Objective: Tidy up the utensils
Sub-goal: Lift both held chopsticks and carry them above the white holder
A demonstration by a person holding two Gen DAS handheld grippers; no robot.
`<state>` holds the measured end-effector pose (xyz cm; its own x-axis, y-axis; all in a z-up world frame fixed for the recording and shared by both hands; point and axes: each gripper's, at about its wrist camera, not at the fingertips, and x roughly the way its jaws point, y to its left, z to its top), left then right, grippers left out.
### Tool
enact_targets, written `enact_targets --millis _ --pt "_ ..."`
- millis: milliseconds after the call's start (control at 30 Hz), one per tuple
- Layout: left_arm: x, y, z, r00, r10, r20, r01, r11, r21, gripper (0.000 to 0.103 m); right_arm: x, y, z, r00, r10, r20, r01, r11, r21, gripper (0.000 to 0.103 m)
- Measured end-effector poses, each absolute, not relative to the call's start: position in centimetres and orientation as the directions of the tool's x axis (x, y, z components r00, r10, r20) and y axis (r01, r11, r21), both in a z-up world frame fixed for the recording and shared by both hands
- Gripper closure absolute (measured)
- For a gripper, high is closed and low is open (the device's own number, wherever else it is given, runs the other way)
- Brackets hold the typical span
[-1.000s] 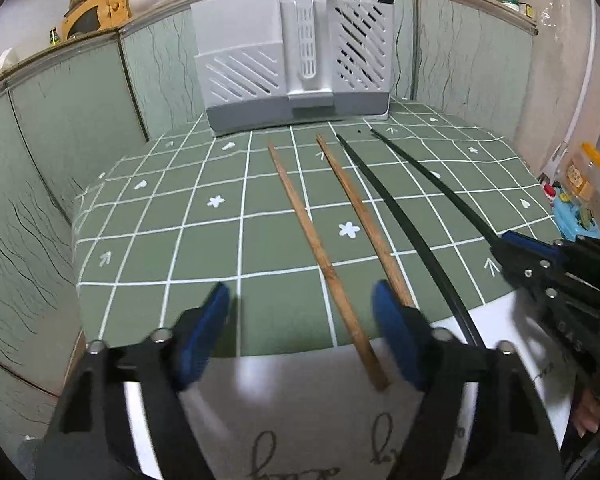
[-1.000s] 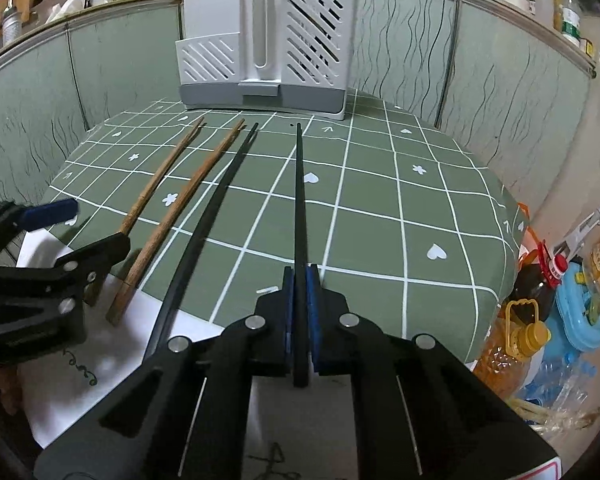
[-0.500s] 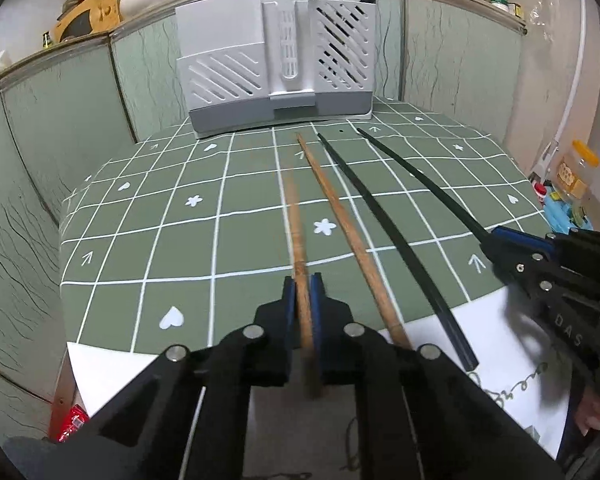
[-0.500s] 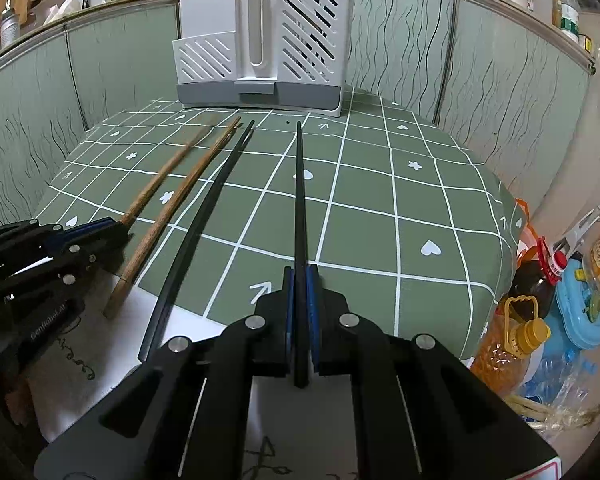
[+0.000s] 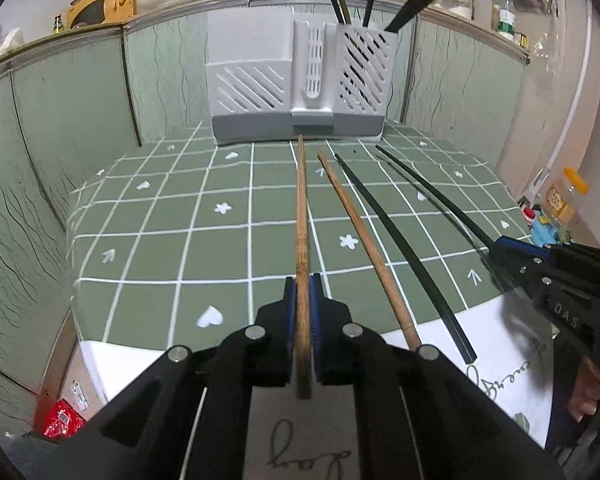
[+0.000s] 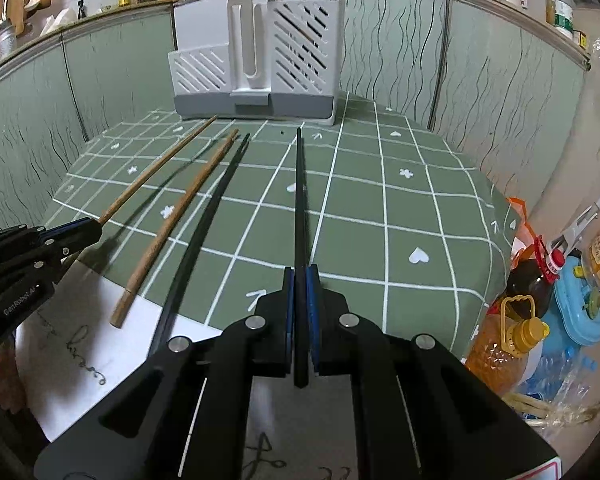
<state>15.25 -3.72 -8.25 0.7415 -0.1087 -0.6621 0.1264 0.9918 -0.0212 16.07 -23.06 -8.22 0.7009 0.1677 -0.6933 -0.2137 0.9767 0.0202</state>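
— Where are the chopsticks?
— Frame centre: left gripper (image 5: 302, 312) clamps a wooden chopstick (image 5: 301, 220), right gripper (image 6: 300, 312) a black chopstick (image 6: 300, 200).
— Handling?
— Likely light, stiff, slippery; gripped near the thick end.

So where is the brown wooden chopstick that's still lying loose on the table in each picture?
Left wrist view: loose wooden chopstick, just right of centre, beside the clamped one.
Right wrist view: same chopstick, left of centre, beside a black one.
Shared landmark: utensil holder at the table's back.
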Motion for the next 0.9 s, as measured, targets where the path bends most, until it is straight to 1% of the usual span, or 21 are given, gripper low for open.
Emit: enact_targets --millis 133,400,600,900 --pt "14.8 -2.9 -7.3 0.749 -0.14 -0.647 0.142 0.989 -0.049 0.095 15.9 -23.3 -7.1 0.707 0.176 -0.685 -0.216 0.976 0.027 0.097" --pt "14.0 -2.0 -5.2 0.778 -0.142 -0.612 0.144 0.989 -0.047 0.095 15.5 -23.7 -4.6 0.727 0.191 -0.66 -0.227 0.973 0.032 0.097" --pt "13.9 -1.1 -2.7 0.799 -0.15 -0.582 0.142 0.988 -0.06 0.095 15.4 -24.2 -2.1 0.756 0.234 -0.612 -0.254 0.966 0.055 0.097" --pt "14.3 0.0 0.6 0.82 -0.164 -0.548 0.157 0.986 -0.061 0.095 15.6 -23.7 1.6 0.78 0.252 -0.573 -0.285 0.958 0.033 0.097"
